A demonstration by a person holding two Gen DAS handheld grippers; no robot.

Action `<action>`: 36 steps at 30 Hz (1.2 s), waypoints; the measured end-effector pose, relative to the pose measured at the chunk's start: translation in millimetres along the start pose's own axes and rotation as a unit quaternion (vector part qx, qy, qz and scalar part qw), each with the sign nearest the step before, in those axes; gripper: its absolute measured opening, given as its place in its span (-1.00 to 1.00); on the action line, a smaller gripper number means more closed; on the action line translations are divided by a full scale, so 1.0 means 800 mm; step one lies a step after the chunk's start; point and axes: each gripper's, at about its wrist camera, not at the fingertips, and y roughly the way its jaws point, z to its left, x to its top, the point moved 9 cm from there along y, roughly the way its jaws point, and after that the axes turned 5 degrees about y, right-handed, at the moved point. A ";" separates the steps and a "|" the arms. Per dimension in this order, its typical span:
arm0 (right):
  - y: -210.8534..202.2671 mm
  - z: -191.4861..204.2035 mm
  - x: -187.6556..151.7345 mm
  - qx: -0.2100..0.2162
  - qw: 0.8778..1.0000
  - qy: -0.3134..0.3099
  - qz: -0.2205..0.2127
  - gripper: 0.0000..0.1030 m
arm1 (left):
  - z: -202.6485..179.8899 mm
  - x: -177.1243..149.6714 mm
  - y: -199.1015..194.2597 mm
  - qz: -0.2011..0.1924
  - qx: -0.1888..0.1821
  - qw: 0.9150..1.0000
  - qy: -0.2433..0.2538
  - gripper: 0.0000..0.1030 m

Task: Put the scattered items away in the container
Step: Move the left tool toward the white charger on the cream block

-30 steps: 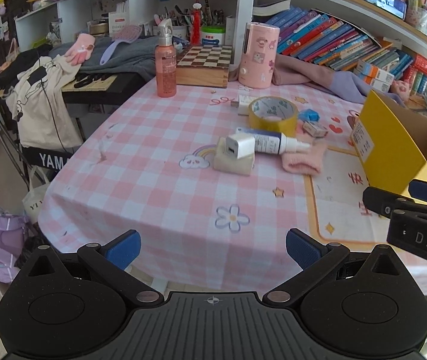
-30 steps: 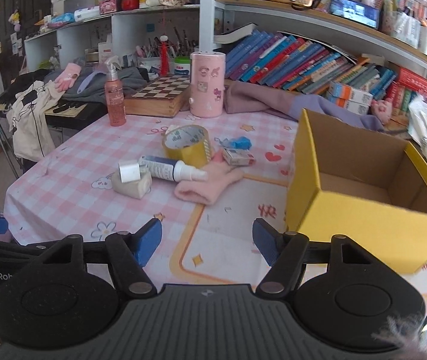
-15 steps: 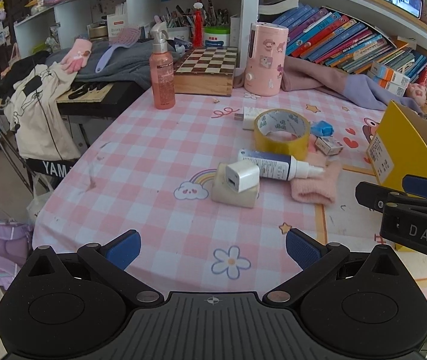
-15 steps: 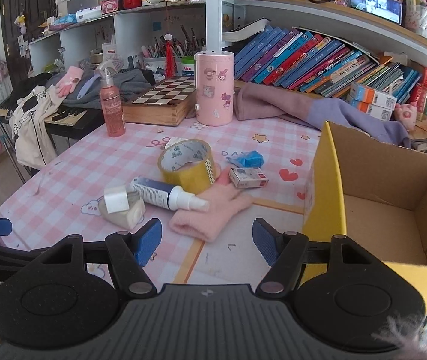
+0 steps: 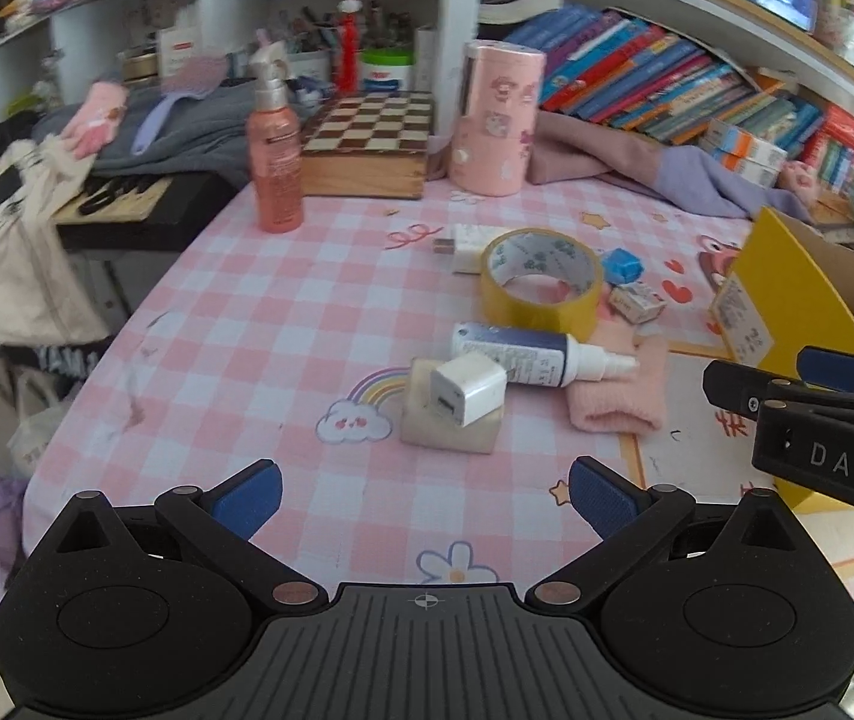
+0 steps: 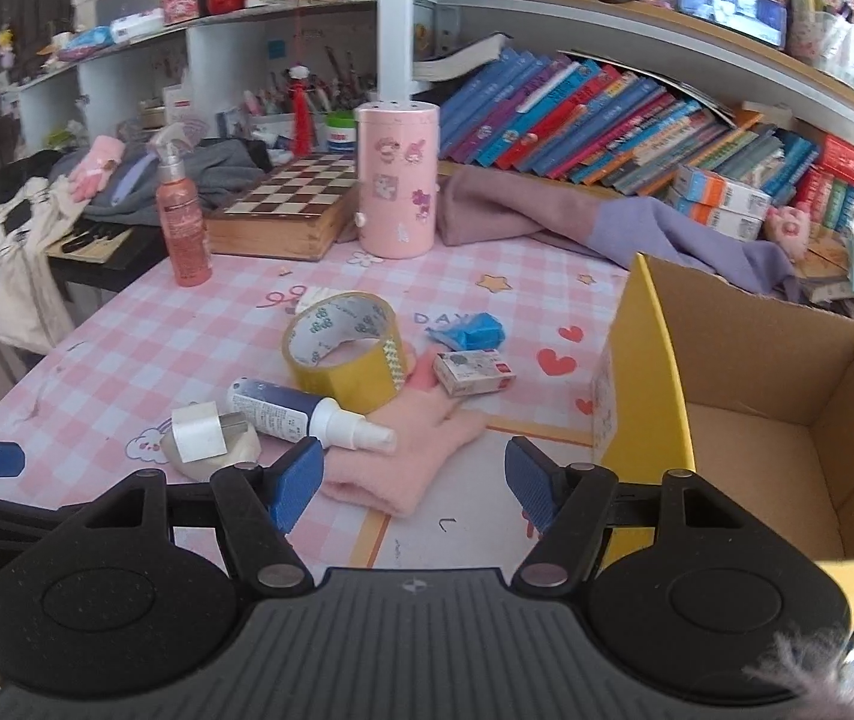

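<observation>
Scattered on the pink checked tablecloth: a white charger cube on a beige block, a blue spray bottle, a yellow tape roll, a pink glove, a small carton and a blue wrapper. The open yellow cardboard box stands at the right. My left gripper is open and empty, just short of the charger. My right gripper is open and empty over the glove, beside the box.
A pink spray bottle, a chessboard box and a pink cylinder stand at the back. Purple cloth and rows of books lie behind the box. A keyboard and clothes sit beyond the table's left edge.
Both grippers have moved forward over the table toward the scattered items, which now look closer. Both stay open and empty.
</observation>
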 end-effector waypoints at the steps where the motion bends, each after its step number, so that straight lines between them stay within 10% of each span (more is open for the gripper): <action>1: -0.002 0.002 0.000 -0.008 1.000 0.002 -0.002 0.28 | 0.001 0.002 0.001 -0.003 -0.006 1.000 0.005 0.98; 17: -0.008 0.007 -0.008 -0.082 0.996 0.044 0.002 0.29 | 0.010 0.014 0.023 -0.001 -0.066 0.996 0.056 0.86; 36: 0.017 0.003 -0.005 -0.064 0.997 0.037 0.019 0.30 | 0.000 0.020 0.045 0.010 -0.055 0.996 0.071 0.51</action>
